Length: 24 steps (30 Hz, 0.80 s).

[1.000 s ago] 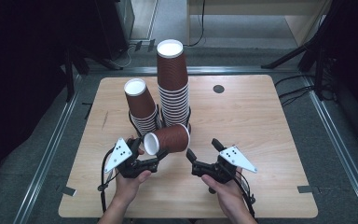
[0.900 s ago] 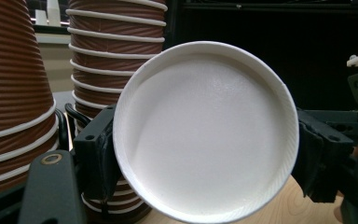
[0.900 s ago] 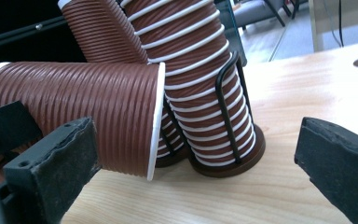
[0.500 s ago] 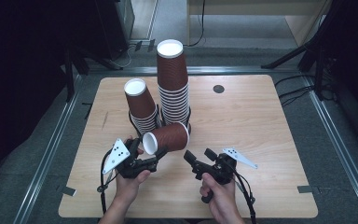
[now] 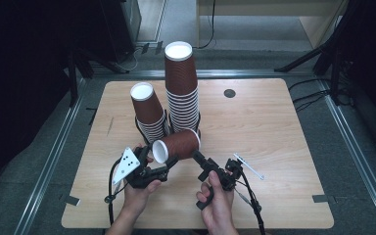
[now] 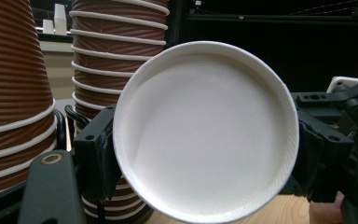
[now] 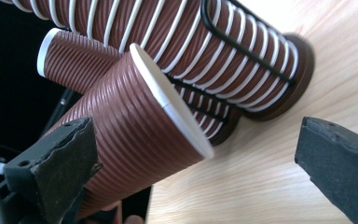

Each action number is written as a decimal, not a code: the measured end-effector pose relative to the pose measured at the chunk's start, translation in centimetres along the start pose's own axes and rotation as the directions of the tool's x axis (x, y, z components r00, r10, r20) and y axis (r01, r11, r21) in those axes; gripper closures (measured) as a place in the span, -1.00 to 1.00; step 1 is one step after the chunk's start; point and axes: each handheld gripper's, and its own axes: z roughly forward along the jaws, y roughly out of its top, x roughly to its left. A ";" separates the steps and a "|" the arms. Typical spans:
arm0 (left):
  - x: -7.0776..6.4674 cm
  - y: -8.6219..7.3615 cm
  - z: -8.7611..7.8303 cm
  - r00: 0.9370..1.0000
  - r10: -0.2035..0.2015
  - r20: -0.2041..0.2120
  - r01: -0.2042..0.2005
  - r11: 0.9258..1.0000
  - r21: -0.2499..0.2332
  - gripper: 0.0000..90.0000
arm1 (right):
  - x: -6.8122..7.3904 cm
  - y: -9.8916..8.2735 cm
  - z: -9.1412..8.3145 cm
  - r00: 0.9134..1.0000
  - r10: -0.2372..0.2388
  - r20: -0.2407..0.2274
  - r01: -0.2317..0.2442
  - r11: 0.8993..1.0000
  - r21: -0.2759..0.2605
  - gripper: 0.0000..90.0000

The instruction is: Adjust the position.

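A brown ribbed paper cup lies on its side just above the table, its white mouth turned to my left gripper, which is shut on it. In the left gripper view the cup sits between both jaws. Behind it stand a tall stack of cups and a shorter leaning stack in a black wire holder. My right gripper is rolled onto its side just right of the cup, open. In the right gripper view the cup lies by the left jaw, with the gripper spread wide.
The wooden table has a small dark round grommet at the back right. Metal rails run along both sides on the floor. Black stand legs sit beyond the far right corner.
My right gripper has rolled onto its side and shifted left toward the cup's narrow end. The left gripper and the cup have barely moved.
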 end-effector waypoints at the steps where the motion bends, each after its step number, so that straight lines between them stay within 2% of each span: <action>1: 0.0 0.0 0.0 1.000 0.004 0.001 -0.004 1.000 0.003 -0.50 | 0.1 -0.1 0.1 1.000 0.024 0.001 -0.024 1.000 0.005 -1.00; 2: 0.0 -0.1 0.0 1.000 0.004 0.001 -0.004 1.000 0.003 -0.50 | 0.1 -0.2 0.3 1.000 0.026 0.002 -0.026 1.000 -0.001 -1.00; 8: 0.0 -0.2 0.1 1.000 0.006 -0.002 -0.006 1.000 0.005 -0.50 | -0.3 -0.4 1.0 0.993 0.117 -0.012 -0.117 0.993 0.028 -1.00; 12: -0.1 -0.3 0.3 1.000 0.012 -0.006 -0.012 1.000 0.006 -0.50 | -0.1 -0.5 1.0 0.976 0.210 -0.052 -0.208 0.977 0.044 -1.00; 14: -0.2 -0.4 0.3 1.000 0.018 -0.009 -0.018 1.000 0.008 -0.50 | 0.0 -0.6 1.1 0.963 0.259 -0.075 -0.256 0.966 0.046 -1.00; 16: -0.4 -0.5 0.4 1.000 0.021 -0.008 -0.021 1.000 0.012 -0.50 | 0.1 -0.6 1.0 0.945 0.313 -0.091 -0.309 0.950 0.050 -1.00; 20: -0.6 -0.6 0.6 1.000 0.027 -0.006 -0.027 1.000 0.013 -0.50 | 0.5 -0.7 1.1 0.914 0.389 -0.114 -0.385 0.921 0.059 -1.00; 22: -0.7 -0.7 0.6 1.000 0.030 -0.005 -0.029 0.999 0.012 -0.50 | 0.5 -0.7 1.1 0.905 0.412 -0.109 -0.408 0.911 0.059 -1.00; 23: -0.7 -0.7 0.6 1.000 0.031 -0.004 -0.031 0.999 0.011 -0.50 | 0.5 -0.7 1.2 0.897 0.428 -0.112 -0.423 0.904 0.061 -1.00; 24: -0.8 -0.7 0.6 0.999 0.034 -0.004 -0.034 0.999 0.012 -0.50 | 0.5 -0.7 1.3 0.894 0.435 -0.111 -0.430 0.901 0.061 -1.00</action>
